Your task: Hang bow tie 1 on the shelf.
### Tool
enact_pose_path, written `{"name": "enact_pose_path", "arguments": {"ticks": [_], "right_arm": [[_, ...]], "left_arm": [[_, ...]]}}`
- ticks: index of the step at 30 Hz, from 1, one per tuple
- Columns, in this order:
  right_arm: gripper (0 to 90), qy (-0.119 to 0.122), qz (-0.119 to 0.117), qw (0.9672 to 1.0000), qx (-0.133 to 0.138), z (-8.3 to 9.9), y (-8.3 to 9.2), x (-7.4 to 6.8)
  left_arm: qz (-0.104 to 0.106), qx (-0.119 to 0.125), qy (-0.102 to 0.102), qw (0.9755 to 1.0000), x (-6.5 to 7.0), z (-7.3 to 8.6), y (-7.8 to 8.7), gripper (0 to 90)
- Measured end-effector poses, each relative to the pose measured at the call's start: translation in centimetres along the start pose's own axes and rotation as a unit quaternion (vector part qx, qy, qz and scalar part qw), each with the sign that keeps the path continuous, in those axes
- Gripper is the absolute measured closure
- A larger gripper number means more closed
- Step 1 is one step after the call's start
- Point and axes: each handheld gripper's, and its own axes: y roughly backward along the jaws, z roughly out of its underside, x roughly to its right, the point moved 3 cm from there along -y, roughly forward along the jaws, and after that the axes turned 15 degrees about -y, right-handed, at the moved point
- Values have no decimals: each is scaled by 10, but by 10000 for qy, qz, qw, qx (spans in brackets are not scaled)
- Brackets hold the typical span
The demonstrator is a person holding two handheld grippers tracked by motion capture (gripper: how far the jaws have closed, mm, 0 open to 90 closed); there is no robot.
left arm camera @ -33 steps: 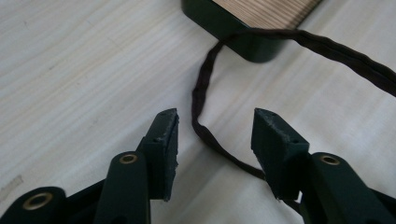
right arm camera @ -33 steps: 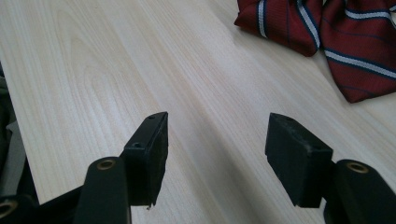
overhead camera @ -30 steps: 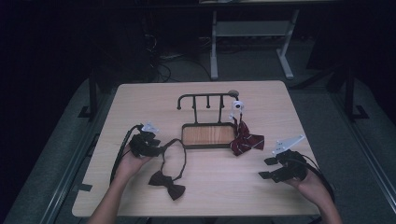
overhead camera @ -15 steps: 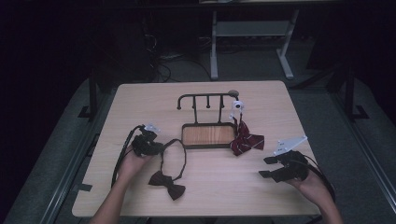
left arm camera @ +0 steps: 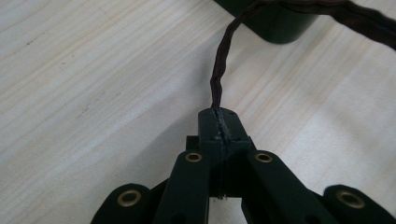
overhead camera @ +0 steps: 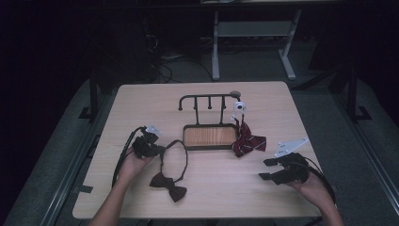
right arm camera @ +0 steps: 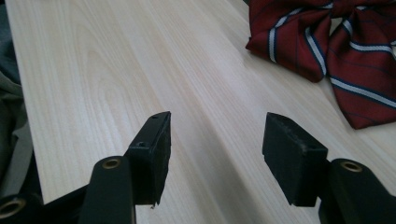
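Change since earlier: left gripper (overhead camera: 157, 149) has just been closing its jaws, and they now pinch the strap (overhead camera: 181, 149) of the dark bow tie (overhead camera: 168, 186); neither hand has shifted on the table (overhead camera: 141, 101).
High view, left side: the left gripper sits at the strap's loop, the dark bow tie's knot lying near it toward the table's near edge.
High view, right side: right gripper (overhead camera: 264, 169) rests on the table with its jaws apart and nothing between them.
High view, middle: a dark rack with a wooden tray base (overhead camera: 209, 136) stands mid-table; a striped red bow tie (overhead camera: 247, 143) lies against its right end.
Left gripper view: jaws are together, clamped on the strap (left arm camera: 219, 74), which rises toward the rack's base (left arm camera: 275, 23).
Right gripper view: both pads (right arm camera: 156, 149) stand wide above bare wood; the striped red bow tie (right arm camera: 327, 42) lies ahead to the right.
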Motion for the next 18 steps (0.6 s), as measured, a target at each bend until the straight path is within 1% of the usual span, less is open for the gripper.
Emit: {"name": "enact_pose_path", "arguments": {"ticks": [3,4,5,7,8,9,10,11,13,15,17,18], "right_arm": [[415,-17,-10,10000,6,0,-1,0],[415,-17,-10,10000,6,0,-1,0],[415,-26,-16,10000,-1,0,-1,0],[415,-62,-15,10000,-36,1,-2,1],[415,-62,-15,10000,-36,1,-2,1],[418,-28,-31,10000,-27,1,-3,2],[419,-34,-76,10000,-20,1,-3,2],[419,-42,-104,9999,-11,0,-2,1],[419,-22,-111,9999,-1,0,-2,1],[419,-33,-104,9999,-15,0,-2,1],[418,-33,-76,10000,-5,1,-2,2],[418,-33,-76,10000,-5,1,-2,2]], "left_arm": [[62,123,17,9999,2,-1,6,895],[62,123,17,9999,2,-1,6,895],[85,160,53,9998,3,-2,8,895],[124,170,-30,9998,3,-2,11,896],[134,195,-12,9997,4,-2,13,896],[161,164,-38,9997,4,-2,14,896],[159,119,-97,9998,4,-2,16,896],[159,126,-111,9997,5,-3,17,895],[162,162,-118,9997,5,-5,21,895],[152,158,-197,9996,6,-8,28,895],[165,148,-212,9995,6,-9,30,896],[149,150,-250,9995,7,-9,32,896]]}}
